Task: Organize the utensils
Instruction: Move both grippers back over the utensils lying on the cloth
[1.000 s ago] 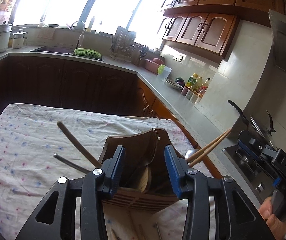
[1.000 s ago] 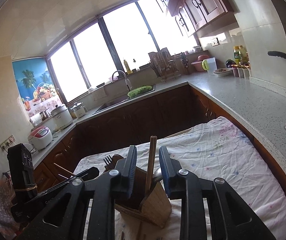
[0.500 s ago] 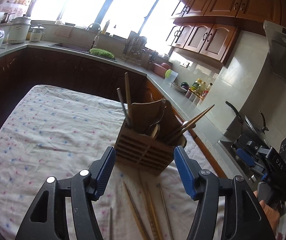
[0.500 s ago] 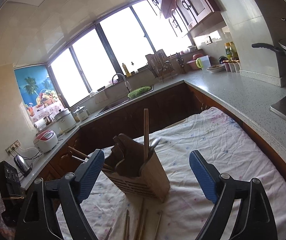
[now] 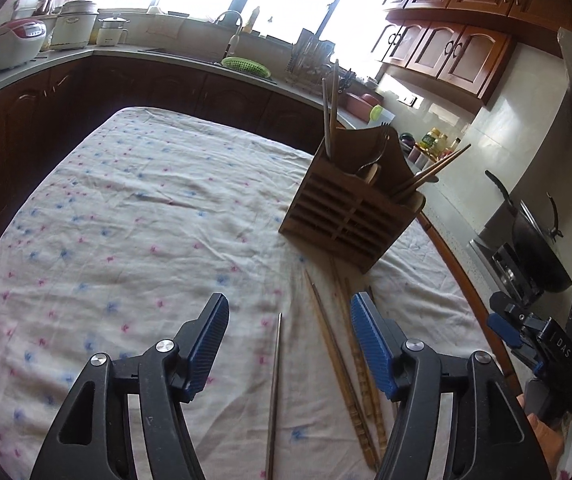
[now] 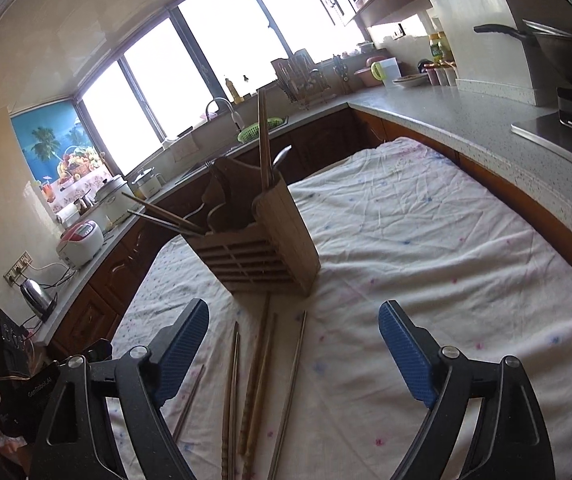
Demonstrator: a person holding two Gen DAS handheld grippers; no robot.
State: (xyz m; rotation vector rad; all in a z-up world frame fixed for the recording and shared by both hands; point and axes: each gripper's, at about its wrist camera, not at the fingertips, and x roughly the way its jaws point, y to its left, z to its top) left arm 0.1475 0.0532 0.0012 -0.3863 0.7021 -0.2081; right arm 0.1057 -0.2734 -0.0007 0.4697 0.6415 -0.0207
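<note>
A slatted wooden utensil holder (image 5: 350, 208) (image 6: 262, 248) stands on the flowered cloth, with chopsticks, a spoon and a fork sticking out of it. In front of it lie several wooden chopsticks (image 5: 342, 364) (image 6: 254, 380) and a metal chopstick (image 5: 275, 384) (image 6: 292, 380). My left gripper (image 5: 289, 320) hovers over these loose sticks; its jaws are opening and no pad touches anything. My right gripper (image 6: 293, 312) stands wide open above the same sticks, holding nothing. Each gripper also shows at the edge of the other's view.
The cloth-covered table (image 5: 126, 220) sits inside an L-shaped counter (image 6: 466, 108). On the counter are rice cookers (image 5: 14, 44), a sink with a green basket (image 5: 246, 65), a kettle (image 6: 38, 300), and a wok on the stove (image 5: 534, 248).
Both grippers have drawn back from the holder and opened. The right one let go of a wooden chopstick, which now stands in the holder. The loose chopsticks on the cloth came into view.
</note>
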